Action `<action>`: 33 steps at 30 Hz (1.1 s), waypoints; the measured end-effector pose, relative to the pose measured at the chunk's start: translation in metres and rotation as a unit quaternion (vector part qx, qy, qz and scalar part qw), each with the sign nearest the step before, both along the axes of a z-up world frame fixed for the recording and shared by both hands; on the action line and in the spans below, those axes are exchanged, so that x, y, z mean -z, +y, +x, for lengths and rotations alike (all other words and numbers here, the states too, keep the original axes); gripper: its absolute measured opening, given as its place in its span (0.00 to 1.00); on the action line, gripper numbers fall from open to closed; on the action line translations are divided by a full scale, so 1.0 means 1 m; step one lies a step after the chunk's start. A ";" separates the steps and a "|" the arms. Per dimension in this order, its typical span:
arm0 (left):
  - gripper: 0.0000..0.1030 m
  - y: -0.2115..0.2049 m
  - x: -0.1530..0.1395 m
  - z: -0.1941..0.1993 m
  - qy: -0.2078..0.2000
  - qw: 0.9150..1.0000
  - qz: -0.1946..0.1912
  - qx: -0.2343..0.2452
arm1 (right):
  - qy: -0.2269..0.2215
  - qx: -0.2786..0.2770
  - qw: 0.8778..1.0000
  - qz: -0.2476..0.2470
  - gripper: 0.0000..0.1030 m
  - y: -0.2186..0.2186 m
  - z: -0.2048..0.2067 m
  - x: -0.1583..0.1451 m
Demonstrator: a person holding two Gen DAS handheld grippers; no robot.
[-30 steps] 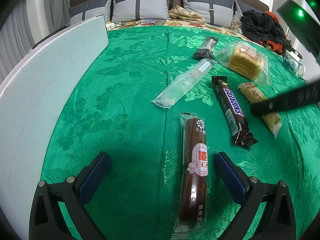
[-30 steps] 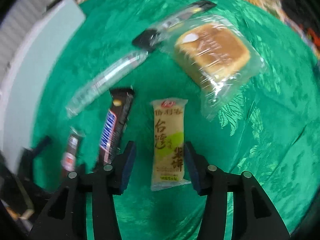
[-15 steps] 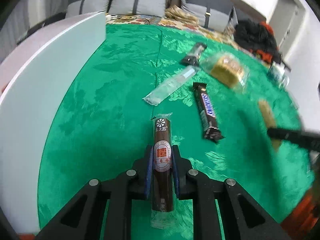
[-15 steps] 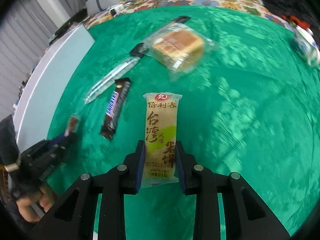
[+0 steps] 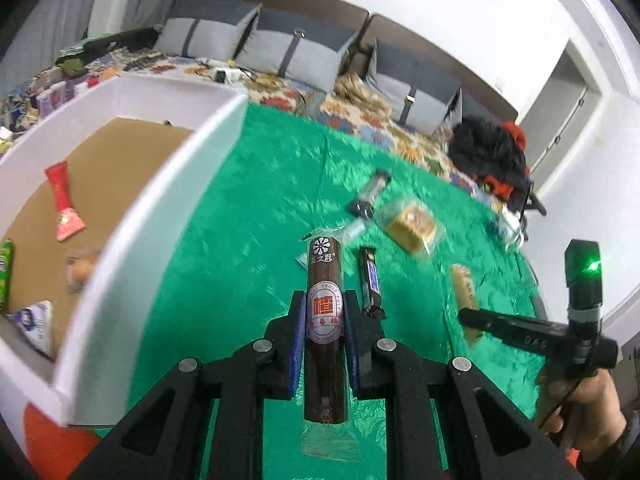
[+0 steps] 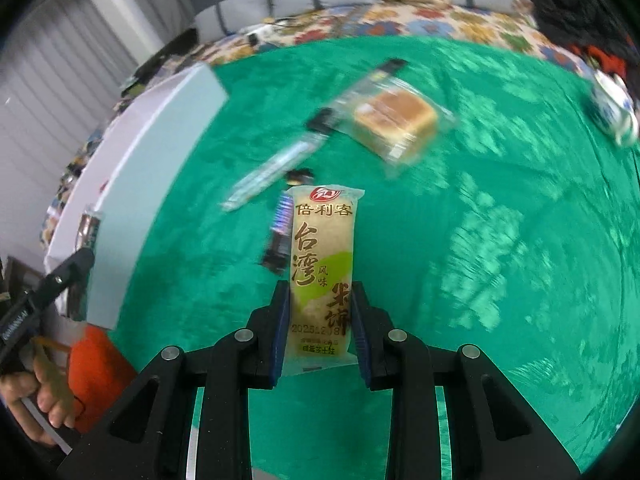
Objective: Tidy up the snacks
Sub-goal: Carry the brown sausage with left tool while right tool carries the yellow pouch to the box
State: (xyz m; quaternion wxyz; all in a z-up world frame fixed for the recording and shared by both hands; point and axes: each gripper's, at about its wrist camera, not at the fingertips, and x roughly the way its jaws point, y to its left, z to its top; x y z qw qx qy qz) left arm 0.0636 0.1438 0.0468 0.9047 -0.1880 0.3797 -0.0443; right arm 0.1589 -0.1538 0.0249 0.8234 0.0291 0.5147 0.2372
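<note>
- The left claw point(image 5: 323, 320) is clenched on a dark brown stick snack point(image 5: 325, 320), which is gripped at its middle between the blue pads and held clear of the green cloth point(image 5: 248, 240).
- The stick snack points away from the camera, its clear wrapper end hanging below the claw.
- The right claw point(image 6: 320, 320) is clenched on a pale yellow rice cracker pack point(image 6: 323, 264), gripped near its lower end and raised above the green cloth, printed side facing the camera.
- In the left wrist view, the right claw and the rice cracker pack point(image 5: 464, 292) are seen at the right edge, with the holding hand point(image 5: 580, 408) below.
- A white box point(image 5: 160, 216) with a brown cardboard floor is seen to the left of the left claw; a red packet point(image 5: 64, 200), a green packet point(image 5: 5, 272) and other small wrapped items lie inside it.
- On the green cloth, a wrapped cake point(image 6: 394, 120), a chocolate bar point(image 6: 280, 232), a clear long packet point(image 6: 272, 176) and a dark narrow packet point(image 6: 360, 88) are left lying, blurred by motion.
- The chocolate bar lies just beside the clear long packet; the wrapped cake lies further back, touching or overlapping the dark narrow packet.
- A patterned mug point(image 6: 614, 108) stands near the far right edge of the cloth.
- Grey cushions point(image 5: 280, 56) are seen in the background.
</note>
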 end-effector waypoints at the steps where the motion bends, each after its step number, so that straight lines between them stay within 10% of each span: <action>1: 0.16 0.006 -0.004 -0.003 -0.004 1.000 0.000 -0.005 | -0.003 -0.007 1.000 0.000 0.29 0.006 -0.002 -0.003; 21: 0.16 0.113 -0.015 -0.036 -0.008 0.995 -0.011 -0.096 | -0.013 -0.088 0.996 0.019 0.29 0.096 -0.021 -0.029; 33: 0.16 0.188 -0.029 -0.043 -0.001 0.989 0.026 -0.147 | -0.060 -0.159 0.983 0.069 0.29 0.188 -0.025 -0.097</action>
